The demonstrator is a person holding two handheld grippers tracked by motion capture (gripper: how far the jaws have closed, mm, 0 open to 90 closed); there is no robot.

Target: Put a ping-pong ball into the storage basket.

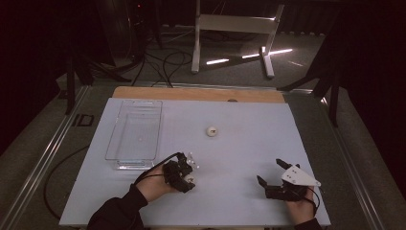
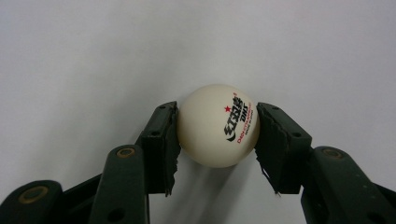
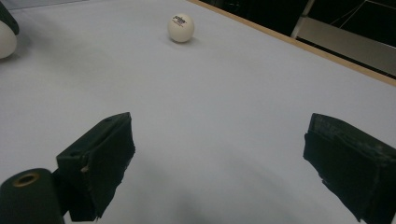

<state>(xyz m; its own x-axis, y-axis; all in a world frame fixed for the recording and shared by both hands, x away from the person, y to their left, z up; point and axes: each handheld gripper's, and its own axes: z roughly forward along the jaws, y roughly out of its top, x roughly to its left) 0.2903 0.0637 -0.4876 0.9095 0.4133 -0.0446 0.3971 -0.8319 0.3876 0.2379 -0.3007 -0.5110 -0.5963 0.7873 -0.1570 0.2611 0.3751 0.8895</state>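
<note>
A white ping-pong ball (image 2: 218,125) with red and black print sits on the white table sheet, and both pads of my left gripper (image 2: 217,106) press its sides. In the high view this gripper (image 1: 186,178) is at the front left of centre, pointing down, with the held ball (image 1: 190,180) pale under it. The same ball (image 3: 5,39) peeks in at the left edge of the right gripper view. A second ping-pong ball (image 1: 211,131) (image 3: 180,27) lies loose mid-table. My right gripper (image 1: 268,170) (image 3: 219,135) rests at the front right, jaws wide apart over bare sheet.
A clear plastic tray (image 1: 135,134) stands at the left of the table, beyond my left hand. The white sheet (image 1: 249,143) ends at a wooden strip (image 1: 201,93) along the far edge. Behind the table are a white stand (image 1: 230,24) and floor cables.
</note>
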